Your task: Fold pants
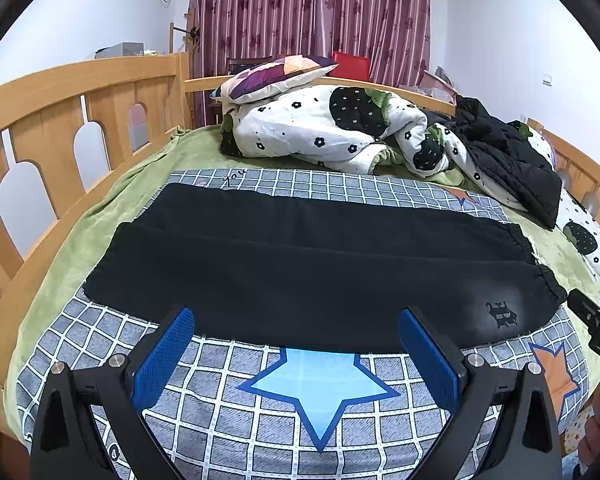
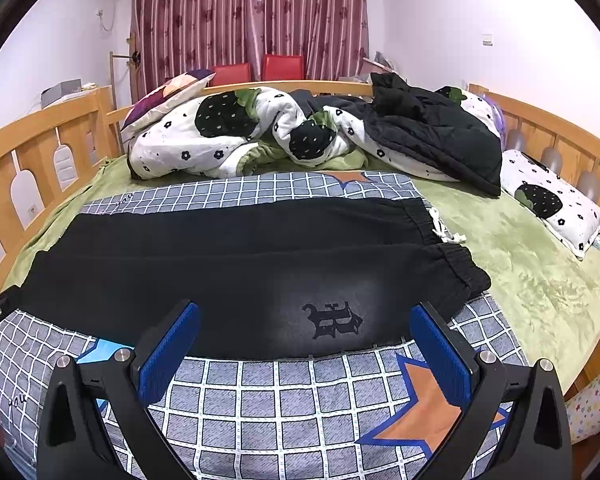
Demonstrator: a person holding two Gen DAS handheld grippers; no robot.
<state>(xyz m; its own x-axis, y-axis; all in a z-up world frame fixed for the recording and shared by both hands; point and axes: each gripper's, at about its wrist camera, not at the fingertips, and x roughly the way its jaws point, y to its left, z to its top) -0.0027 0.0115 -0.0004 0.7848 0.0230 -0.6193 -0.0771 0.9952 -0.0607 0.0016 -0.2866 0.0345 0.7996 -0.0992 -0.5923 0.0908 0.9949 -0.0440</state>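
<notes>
Left wrist view: black pants [image 1: 312, 264] spread flat across the checked blanket [image 1: 260, 432], nothing grabbed yet.

Nearest, left gripper [image 1: 296, 344] gaping wide and empty, blue pads [image 1: 164, 364] just short of the near hem at 12 o'clock. Same on the right: right gripper [image 2: 306, 342] wide open, holding nothing, logo print [image 2: 334, 320] dead ahead. Waistband [image 2: 452, 256] off at 2 o'clock, leg cuffs at 10. Probably best to pinch the near edge with both layers together, lift evenly, carry it over in one go. Rumpled quilt [image 2: 220, 136] and black jacket [image 2: 432, 140] heaped at the far rail, well clear.
</notes>
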